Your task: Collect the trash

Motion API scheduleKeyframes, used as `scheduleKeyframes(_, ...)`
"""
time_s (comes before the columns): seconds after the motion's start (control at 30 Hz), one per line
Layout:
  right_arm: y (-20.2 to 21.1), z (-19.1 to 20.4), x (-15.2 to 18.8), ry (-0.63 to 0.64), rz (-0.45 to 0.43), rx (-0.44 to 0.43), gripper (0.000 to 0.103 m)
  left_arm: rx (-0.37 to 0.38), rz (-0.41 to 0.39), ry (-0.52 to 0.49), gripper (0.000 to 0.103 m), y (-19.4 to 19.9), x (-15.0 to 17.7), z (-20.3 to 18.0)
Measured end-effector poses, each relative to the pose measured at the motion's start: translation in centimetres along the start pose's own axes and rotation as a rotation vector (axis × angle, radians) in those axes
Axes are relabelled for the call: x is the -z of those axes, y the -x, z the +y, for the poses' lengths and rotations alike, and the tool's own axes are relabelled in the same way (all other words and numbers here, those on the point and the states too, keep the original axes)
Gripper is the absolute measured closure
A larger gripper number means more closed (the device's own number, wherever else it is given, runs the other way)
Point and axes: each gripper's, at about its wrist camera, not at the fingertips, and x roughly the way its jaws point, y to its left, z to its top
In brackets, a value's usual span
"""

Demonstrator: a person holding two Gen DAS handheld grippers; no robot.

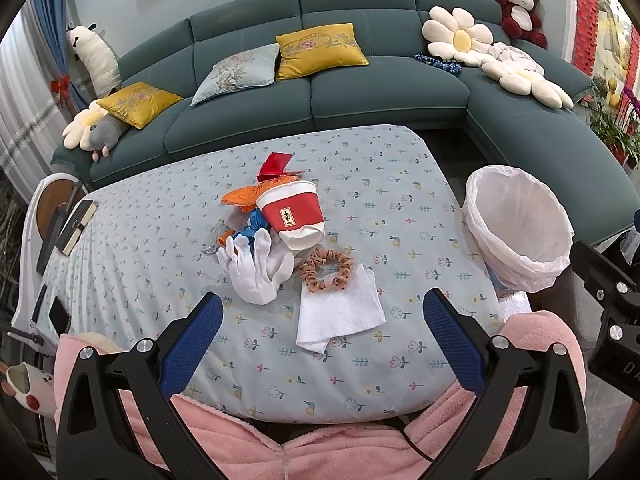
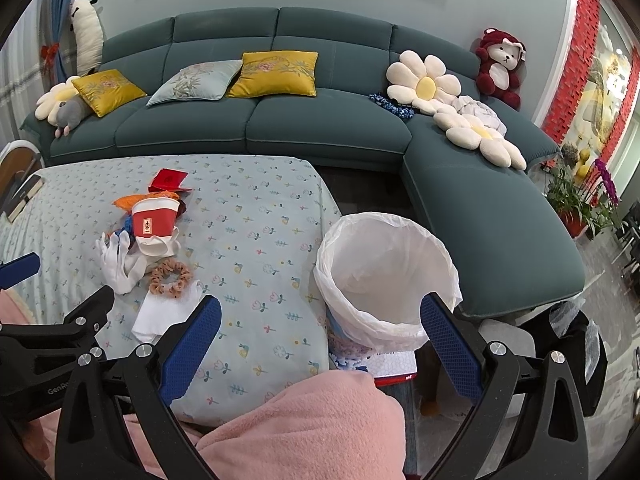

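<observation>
Table (image 1: 400, 216): left tongs (image 1: 322, 316), right tongs (image 2: 320, 318) wide apart, empty.

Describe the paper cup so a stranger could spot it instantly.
On the flowered tablecloth before the teal sofa sits one clutter pile. The paper cup lies tipped on top, above the white glove. Only it has a red band with a small label.

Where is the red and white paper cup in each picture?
Left wrist view: the paper cup lies tipped over near the middle of the picture, on the pile on the table, above the scrunchie.
Right wrist view: the same cup sits at centre left, far from the bin.
Shared landmark: the white-lined trash bin, right of the table.
</observation>
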Motion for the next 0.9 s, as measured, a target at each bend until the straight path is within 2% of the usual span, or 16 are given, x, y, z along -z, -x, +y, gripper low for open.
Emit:
scheduleKeyframes(0.03, 0.13, 0.04, -0.34, 0.003, 0.021, -0.005, 0.007, -0.002, -0.001, 0.001, 0.007, -0.02, -0.01, 0.05)
scheduleKeyframes(0.9, 0.19, 0.59, -1.29, 0.015, 0.001, -0.002, 0.007, 0.005, 0.001, 0.017, 0.007, -0.49, -0.03, 0.49)
